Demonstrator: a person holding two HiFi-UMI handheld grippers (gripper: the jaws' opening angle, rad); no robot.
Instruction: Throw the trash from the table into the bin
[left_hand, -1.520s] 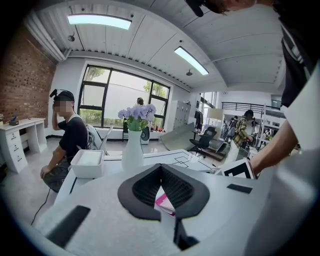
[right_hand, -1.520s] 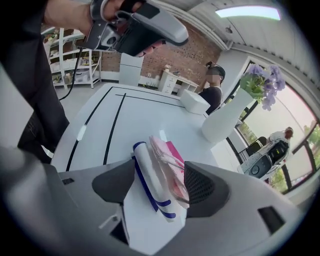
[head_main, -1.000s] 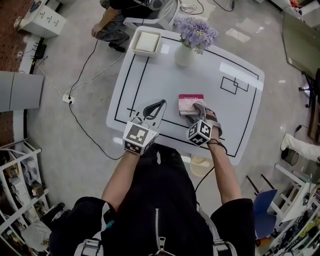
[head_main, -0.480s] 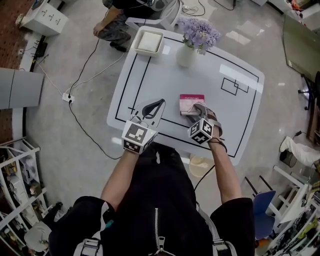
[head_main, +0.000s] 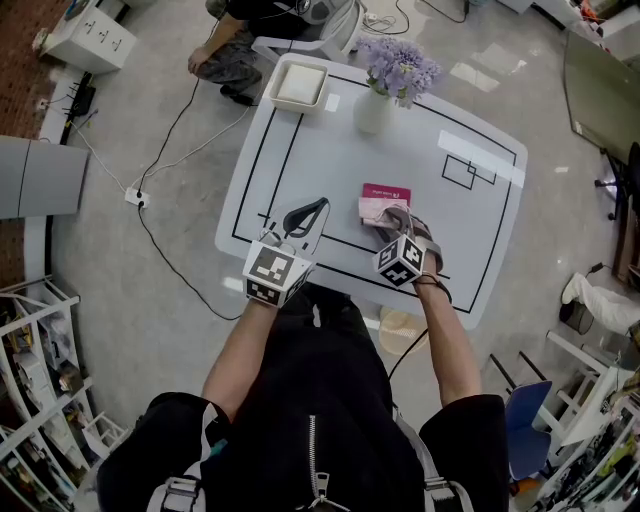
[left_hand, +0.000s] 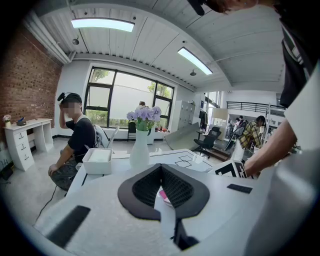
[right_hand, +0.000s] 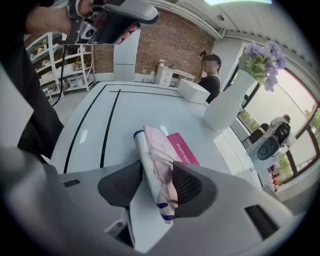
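A crumpled pink-and-white wrapper (right_hand: 154, 150) with blue stripes lies on the white table (head_main: 400, 150) near its front edge, partly on a flat magenta packet (right_hand: 184, 150). My right gripper (right_hand: 157, 168) points steeply down over it. Its jaws have just been closing, and both pads now touch the wrapper's sides. From the head view the wrapper (head_main: 375, 211) and packet (head_main: 388, 192) show just beyond the right gripper (head_main: 390, 224). My left gripper (head_main: 322, 204) hovers to the left over the table, shut with nothing in it; in its own view the left gripper (left_hand: 161, 166) has its tips together.
A white vase (head_main: 368, 110) of purple flowers and a white square box (head_main: 297, 85) stand at the table's far side. A person (head_main: 235, 45) sits beyond it. A pale round container (head_main: 402, 332) sits on the floor under the near edge. Cables cross the floor at left.
The right gripper's jaws have closed in on the wrapper. Both hands otherwise stay where they were.
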